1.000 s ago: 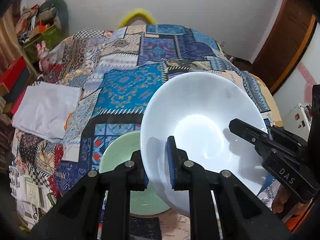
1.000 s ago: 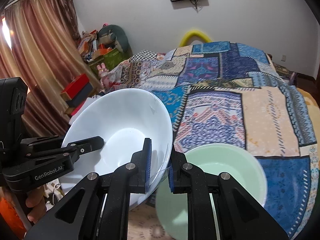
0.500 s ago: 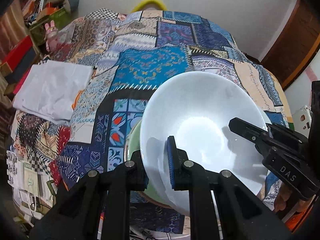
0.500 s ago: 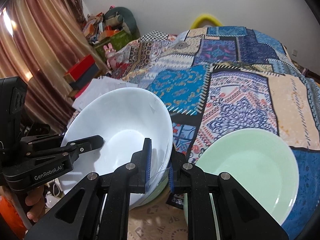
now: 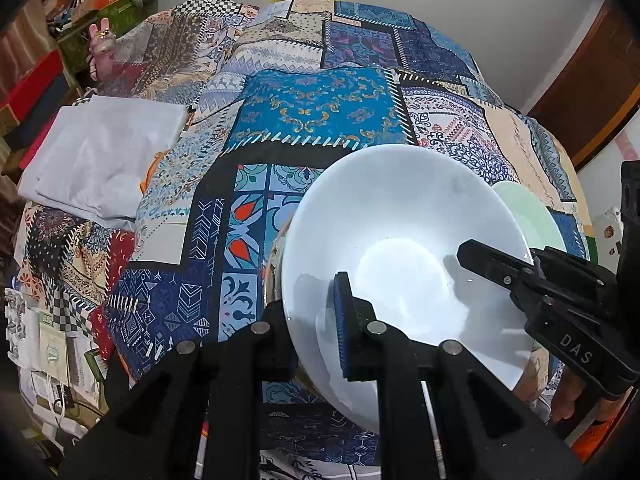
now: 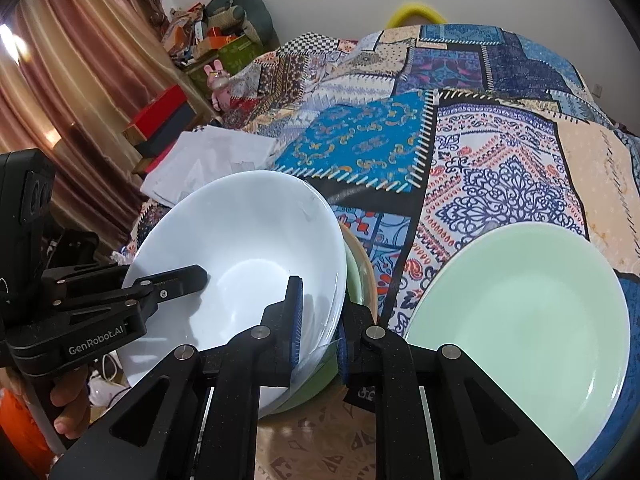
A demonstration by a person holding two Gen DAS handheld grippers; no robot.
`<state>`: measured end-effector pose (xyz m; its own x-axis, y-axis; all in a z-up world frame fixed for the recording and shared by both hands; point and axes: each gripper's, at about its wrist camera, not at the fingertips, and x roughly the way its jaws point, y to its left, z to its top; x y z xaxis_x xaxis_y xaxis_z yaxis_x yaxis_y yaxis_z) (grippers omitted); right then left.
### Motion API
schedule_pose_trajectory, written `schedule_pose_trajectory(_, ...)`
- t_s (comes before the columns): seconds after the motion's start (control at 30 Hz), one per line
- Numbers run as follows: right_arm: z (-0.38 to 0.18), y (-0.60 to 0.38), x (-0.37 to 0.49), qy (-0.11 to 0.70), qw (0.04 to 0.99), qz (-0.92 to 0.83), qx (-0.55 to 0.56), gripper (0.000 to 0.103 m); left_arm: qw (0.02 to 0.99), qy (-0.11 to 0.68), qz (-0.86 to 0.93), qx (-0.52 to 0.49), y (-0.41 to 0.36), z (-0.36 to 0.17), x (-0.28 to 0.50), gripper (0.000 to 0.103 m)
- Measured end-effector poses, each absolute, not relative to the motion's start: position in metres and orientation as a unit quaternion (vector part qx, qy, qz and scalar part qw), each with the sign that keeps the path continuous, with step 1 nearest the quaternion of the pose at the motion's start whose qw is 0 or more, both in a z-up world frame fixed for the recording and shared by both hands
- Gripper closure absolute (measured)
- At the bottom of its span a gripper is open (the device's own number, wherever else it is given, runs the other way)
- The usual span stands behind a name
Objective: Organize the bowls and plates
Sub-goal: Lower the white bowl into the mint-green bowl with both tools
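Patchwork bedspread [image 5: 312, 112] under white bowl [image 5: 400, 248], both hand-held grippers [image 5: 316, 320] [image 6: 318, 320] clamped on its rim.

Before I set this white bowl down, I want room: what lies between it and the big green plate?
In the right wrist view, a green bowl sits under the white bowl; beyond it only patterned bedspread reaches the green plate.

White bowl [image 6: 240, 248] beside green plate [image 6: 520, 340]
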<state>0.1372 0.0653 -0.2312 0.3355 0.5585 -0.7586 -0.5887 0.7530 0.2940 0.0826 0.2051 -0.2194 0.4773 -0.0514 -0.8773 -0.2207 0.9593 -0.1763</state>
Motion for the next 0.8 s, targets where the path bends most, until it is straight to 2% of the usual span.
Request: schedule_pose_trajectory(0.8, -0.2357, 0.0614, 0.1391, 0.474, 0.803, 0.360, -0.018, 0.090, 0.857, 0.501, 0.048, -0.108, 0.2006, -0.2240, 0.0814, 0.090)
